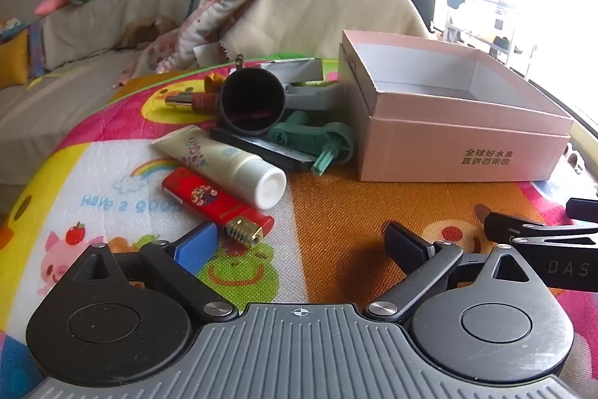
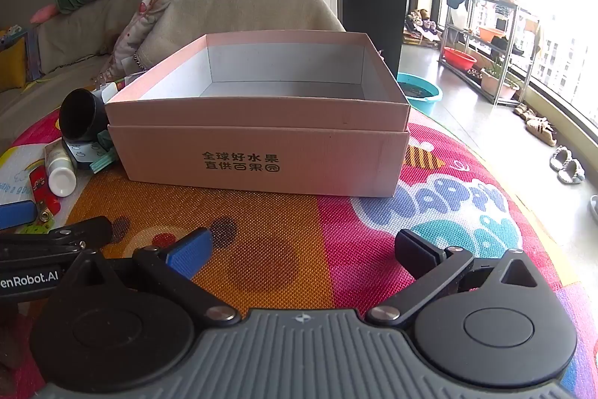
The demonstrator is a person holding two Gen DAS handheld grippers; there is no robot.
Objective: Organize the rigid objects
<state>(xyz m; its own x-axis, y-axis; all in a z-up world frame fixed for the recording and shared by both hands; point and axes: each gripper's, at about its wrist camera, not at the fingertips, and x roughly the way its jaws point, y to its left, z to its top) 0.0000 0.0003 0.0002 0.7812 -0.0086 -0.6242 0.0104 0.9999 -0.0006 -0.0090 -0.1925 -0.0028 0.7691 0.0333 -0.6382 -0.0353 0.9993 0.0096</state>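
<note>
Left tool (image 1: 301,242) agape, beside lighter (image 1: 218,203)

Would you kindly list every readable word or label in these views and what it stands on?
"全球好水果 直供百果园": front of the pink box.
"Have a goo…", cut off by the lighter: play mat.
"HAPPY": play mat, right wrist view.
"DAS": right gripper's arm, left wrist view.
"enRobot.AI", start cut off: left gripper's arm, right wrist view.
Print on the tube and lighter: too small to read.

Pink box (image 2: 258,152); red lighter (image 1: 218,203); cream tube (image 1: 220,161); cartoon-print multicolour mat (image 2: 336,231).
</note>
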